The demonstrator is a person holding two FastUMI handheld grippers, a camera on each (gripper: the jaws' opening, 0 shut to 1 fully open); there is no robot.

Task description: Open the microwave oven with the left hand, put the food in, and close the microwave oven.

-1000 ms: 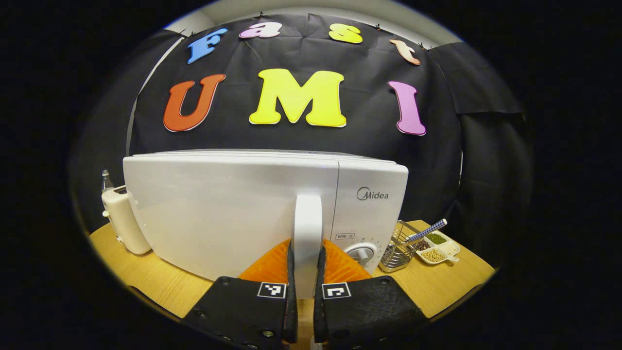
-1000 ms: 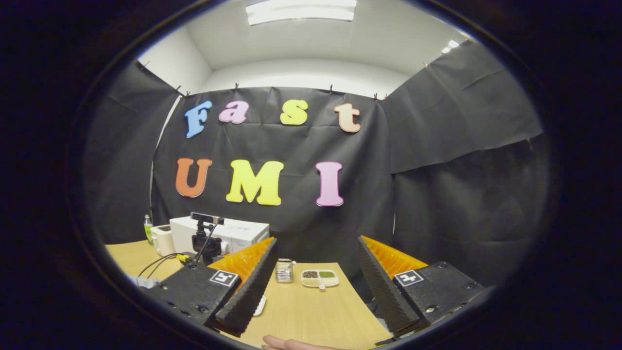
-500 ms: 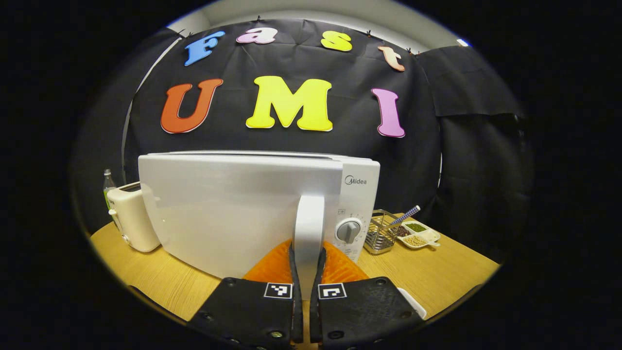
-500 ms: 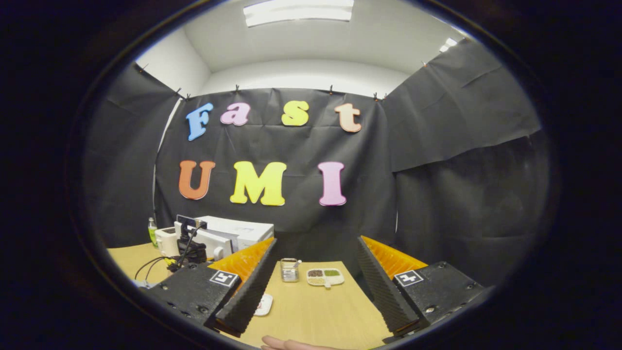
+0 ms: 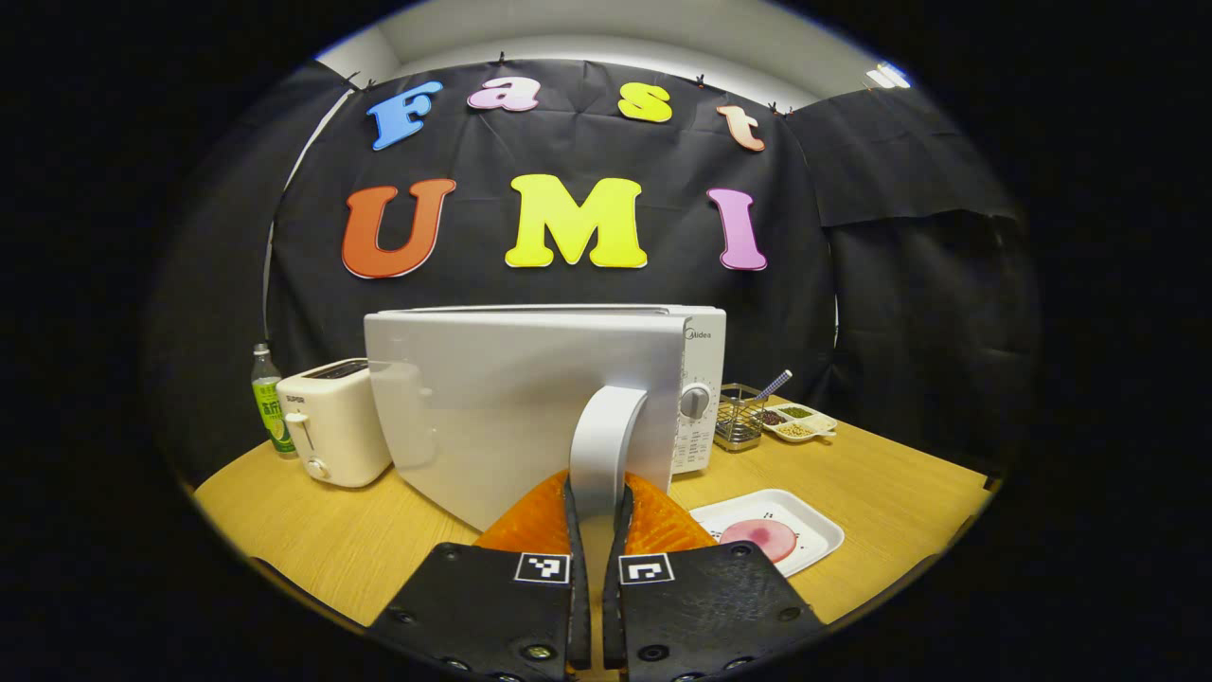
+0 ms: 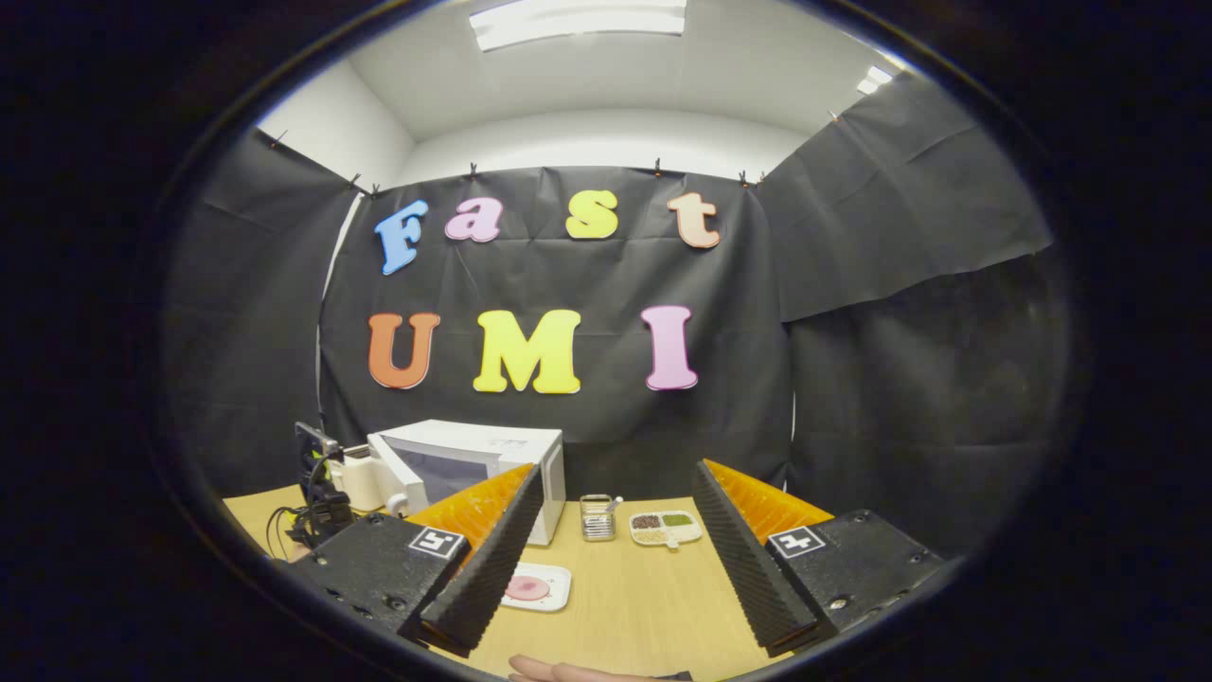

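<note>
Black cloth hangs round the booth under a white ceiling with a strip light, and a pale wooden table (image 5: 881,483) carries everything. On it stands the white microwave (image 5: 699,379), its door (image 5: 492,407) swung partly out toward me. My left gripper (image 5: 597,502) is clenched on the door's white handle (image 5: 601,445), both fingers pressing it. The maker's name on the microwave's front is too small for me to make out. Left of it stand a cream toaster (image 5: 331,421) and a green-labelled bottle (image 5: 268,403); to its right are a wire basket (image 5: 739,426) and a divided dish of beans (image 5: 800,423). The food, a pink round (image 5: 762,538) on a white tray (image 5: 814,526), lies on the table near the door, just right of my left fingers. My right gripper (image 6: 615,540) hangs spread wide above the table, gripping nothing, with the tray beside its left finger.
</note>
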